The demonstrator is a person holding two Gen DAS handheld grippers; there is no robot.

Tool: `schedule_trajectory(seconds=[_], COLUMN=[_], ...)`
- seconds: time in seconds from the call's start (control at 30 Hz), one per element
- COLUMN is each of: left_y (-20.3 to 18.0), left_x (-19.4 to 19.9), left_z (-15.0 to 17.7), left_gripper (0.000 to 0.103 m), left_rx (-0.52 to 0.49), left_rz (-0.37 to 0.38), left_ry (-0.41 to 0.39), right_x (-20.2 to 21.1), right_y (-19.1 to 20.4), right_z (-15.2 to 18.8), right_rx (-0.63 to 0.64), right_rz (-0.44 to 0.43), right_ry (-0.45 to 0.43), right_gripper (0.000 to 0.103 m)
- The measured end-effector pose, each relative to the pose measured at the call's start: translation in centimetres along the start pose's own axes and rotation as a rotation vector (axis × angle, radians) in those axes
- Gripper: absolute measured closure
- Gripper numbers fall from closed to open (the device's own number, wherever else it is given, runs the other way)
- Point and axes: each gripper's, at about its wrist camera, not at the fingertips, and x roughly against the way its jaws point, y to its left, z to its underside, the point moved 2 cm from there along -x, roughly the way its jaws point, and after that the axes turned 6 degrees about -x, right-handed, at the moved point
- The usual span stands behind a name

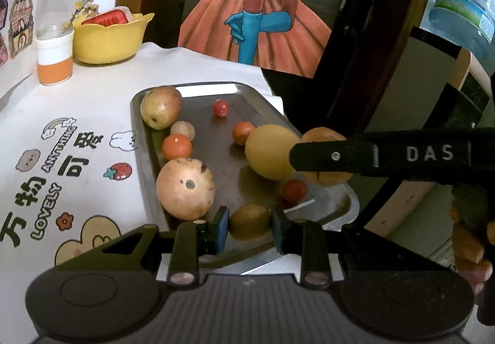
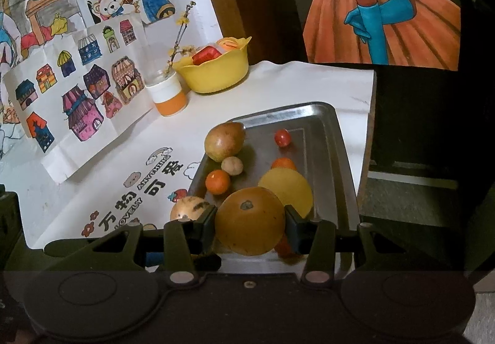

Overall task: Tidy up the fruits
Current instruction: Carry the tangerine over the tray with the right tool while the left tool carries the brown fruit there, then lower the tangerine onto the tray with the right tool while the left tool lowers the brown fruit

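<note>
Two grippers over a metal tray [image 2: 337, 139] of fruit, left gripper [image 1: 250, 228] pinching a small brown kiwi [image 1: 250, 221], right gripper [image 2: 250, 224] squeezing a big orange fruit [image 2: 250, 220]

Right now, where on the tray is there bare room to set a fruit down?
The far right of the metal tray is barest, bordered by the cherry tomato and the right rim. A smaller patch lies mid-tray between the small orange and the yellow fruit. The left edge and near end are crowded.
</note>
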Motion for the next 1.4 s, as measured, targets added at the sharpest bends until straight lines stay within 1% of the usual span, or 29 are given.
schedule_trajectory(seconds=[0.23,0.67,0.83,0.93,1.07,1.4], left_y=[0.2,0.7,1.3,1.9,2.3,2.8], left_x=[-0.1,-0.1,-0.3,-0.2,-0.2,-1.0], left_z=[0.6,0.9,1.3,1.5,1.4,0.8], left_gripper=[0.071,0.071,0.071,0.071,0.071,0.071], left_rx=[0.009,0.025,0.064,0.088,0.091,0.104], left_rz=[-0.01,-0.028,-0.033,-0.05,-0.073,-0.084], left_ry=[0.011,0.016,0.02,0.018,0.002,-0.011], right_x=[0.1,-0.3,-1.0,-1.3,-1.7,-3.0], right_y=[-0.6,-1.0,-1.2,-1.3,-1.6,-1.6], right_z=[1.3,2.3,2.9,3.1,3.2,3.4], right_rx=[-0.02,-0.034,-0.051,-0.061,-0.076,-0.071], right_rz=[-0.001,0.01,0.004,0.0,-0.002,0.011], right_ry=[0.013,0.03,0.045,0.05,0.048,0.023], right_gripper=[0.055,0.055,0.055,0.055,0.055,0.055])
